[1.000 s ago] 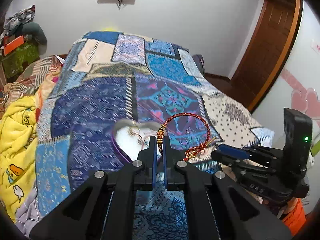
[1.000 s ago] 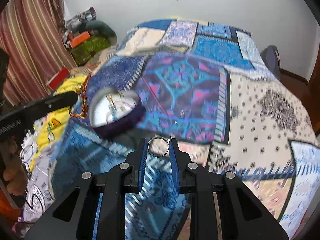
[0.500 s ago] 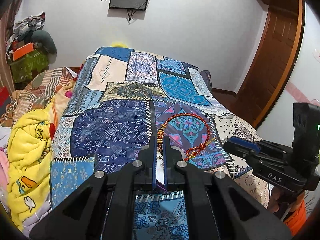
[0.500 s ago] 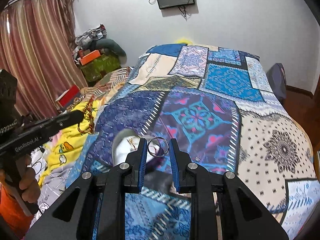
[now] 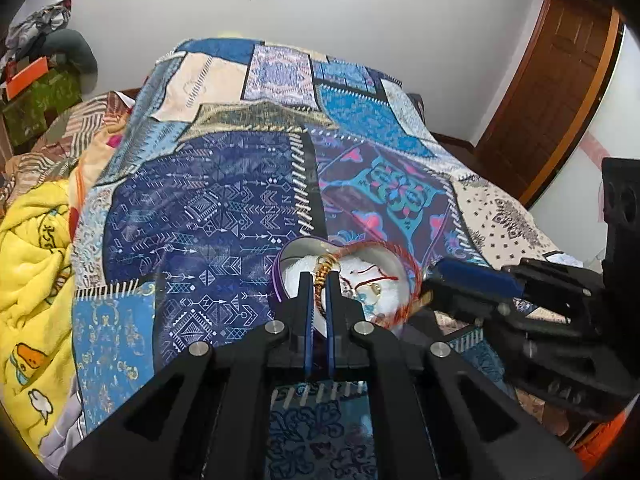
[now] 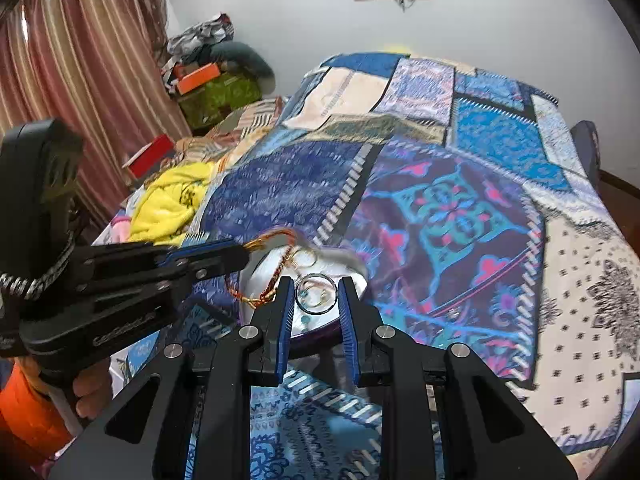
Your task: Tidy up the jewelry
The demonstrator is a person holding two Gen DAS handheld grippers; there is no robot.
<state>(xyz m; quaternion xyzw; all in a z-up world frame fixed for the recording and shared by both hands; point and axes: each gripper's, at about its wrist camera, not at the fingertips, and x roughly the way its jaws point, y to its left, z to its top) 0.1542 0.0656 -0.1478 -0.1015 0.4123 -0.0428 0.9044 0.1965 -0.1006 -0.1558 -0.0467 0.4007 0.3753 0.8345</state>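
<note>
My left gripper (image 5: 317,280) is shut on a red and gold braided bracelet (image 5: 394,250) and holds it over a purple heart-shaped jewelry box (image 5: 280,268) with a white lining and small pieces inside. My right gripper (image 6: 316,290) is shut on a clear ring (image 6: 316,299), also just above the box (image 6: 352,260). In the right wrist view the left gripper (image 6: 244,254) comes in from the left with the bracelet (image 6: 276,284) hanging over the box. In the left wrist view the right gripper (image 5: 444,276) comes in from the right.
The box sits on a bed with a blue patchwork cover (image 5: 224,208). A yellow blanket (image 5: 32,264) lies on the left side. A striped curtain (image 6: 80,60), boxes and clothes (image 6: 212,80) stand at the left, a wooden door (image 5: 552,88) at the right.
Both grippers have come down and closer together over the heart-shaped box. The bracelet and the ring are now just above its white lining. Both stay shut on their pieces.
</note>
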